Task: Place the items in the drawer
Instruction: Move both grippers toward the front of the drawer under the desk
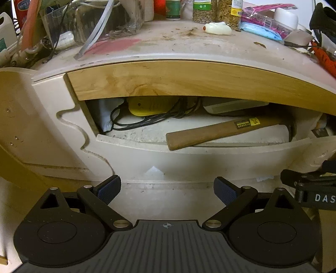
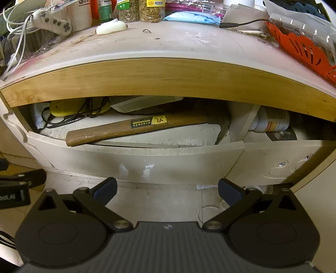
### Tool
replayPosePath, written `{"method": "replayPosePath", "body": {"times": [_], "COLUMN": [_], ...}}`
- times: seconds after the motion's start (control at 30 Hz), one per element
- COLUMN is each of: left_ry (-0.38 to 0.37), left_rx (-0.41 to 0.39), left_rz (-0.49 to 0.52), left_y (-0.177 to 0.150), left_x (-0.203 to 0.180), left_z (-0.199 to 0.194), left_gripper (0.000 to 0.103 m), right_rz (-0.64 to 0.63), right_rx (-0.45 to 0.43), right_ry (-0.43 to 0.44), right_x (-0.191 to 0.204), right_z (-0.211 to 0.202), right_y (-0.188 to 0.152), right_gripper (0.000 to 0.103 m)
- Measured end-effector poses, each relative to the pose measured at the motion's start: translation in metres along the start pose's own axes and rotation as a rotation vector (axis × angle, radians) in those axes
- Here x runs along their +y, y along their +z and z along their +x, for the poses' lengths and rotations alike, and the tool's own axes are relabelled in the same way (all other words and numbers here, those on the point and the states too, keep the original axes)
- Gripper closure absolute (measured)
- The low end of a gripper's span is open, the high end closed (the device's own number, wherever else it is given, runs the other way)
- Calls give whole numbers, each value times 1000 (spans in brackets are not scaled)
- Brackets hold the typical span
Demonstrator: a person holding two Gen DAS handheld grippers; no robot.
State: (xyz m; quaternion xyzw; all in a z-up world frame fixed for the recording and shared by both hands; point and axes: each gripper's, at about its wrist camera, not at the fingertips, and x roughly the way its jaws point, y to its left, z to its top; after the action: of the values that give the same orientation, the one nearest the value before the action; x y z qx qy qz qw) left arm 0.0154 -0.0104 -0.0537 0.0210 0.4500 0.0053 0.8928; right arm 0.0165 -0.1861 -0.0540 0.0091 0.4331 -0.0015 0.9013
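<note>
The white drawer (image 1: 147,155) (image 2: 147,159) stands pulled out a little under the wooden desk edge (image 1: 189,79) (image 2: 168,79). Inside lies a hammer with a wooden handle (image 1: 220,130) (image 2: 130,128), its handle end resting on the drawer front. Behind it lie a yellow device (image 1: 151,107) (image 2: 69,107) with a black cord and a white comb-like piece (image 1: 233,105) (image 2: 145,103). My left gripper (image 1: 167,190) and right gripper (image 2: 168,189) are both open and empty, in front of and below the drawer front.
The desk top holds a white soap-like lump (image 1: 218,28) (image 2: 111,27), jars (image 2: 138,10), a power strip (image 2: 52,21), cables, an orange basket (image 2: 304,48) and a blue mask (image 1: 260,33). A second compartment at the right holds a white container (image 2: 271,121).
</note>
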Motion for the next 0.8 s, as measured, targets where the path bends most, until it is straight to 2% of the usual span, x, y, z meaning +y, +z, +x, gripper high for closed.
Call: {"method": "replayPosePath", "body": {"times": [0.13,0.33,0.53,0.8], "left_ry": [-8,14,37,57], "left_rx": [-21,4,-9,-33], "left_rz": [-21,-51,-77,-13], "left_y": [1,-3,-3,1], "left_x": [4,10,15,10], "left_z": [12,29,40,52], "left_gripper": [6,6,6,6], "right_rz": [-2,11,9,25], "right_rx": [-11,6,18,1], "right_ry": [-3,-15,-19,-4], "right_x": [0,-3,-3,-3], "right_z": [6,21,33,46], "right_y": [0,-1,-1,2], "right_gripper": [0,0,0,0]}}
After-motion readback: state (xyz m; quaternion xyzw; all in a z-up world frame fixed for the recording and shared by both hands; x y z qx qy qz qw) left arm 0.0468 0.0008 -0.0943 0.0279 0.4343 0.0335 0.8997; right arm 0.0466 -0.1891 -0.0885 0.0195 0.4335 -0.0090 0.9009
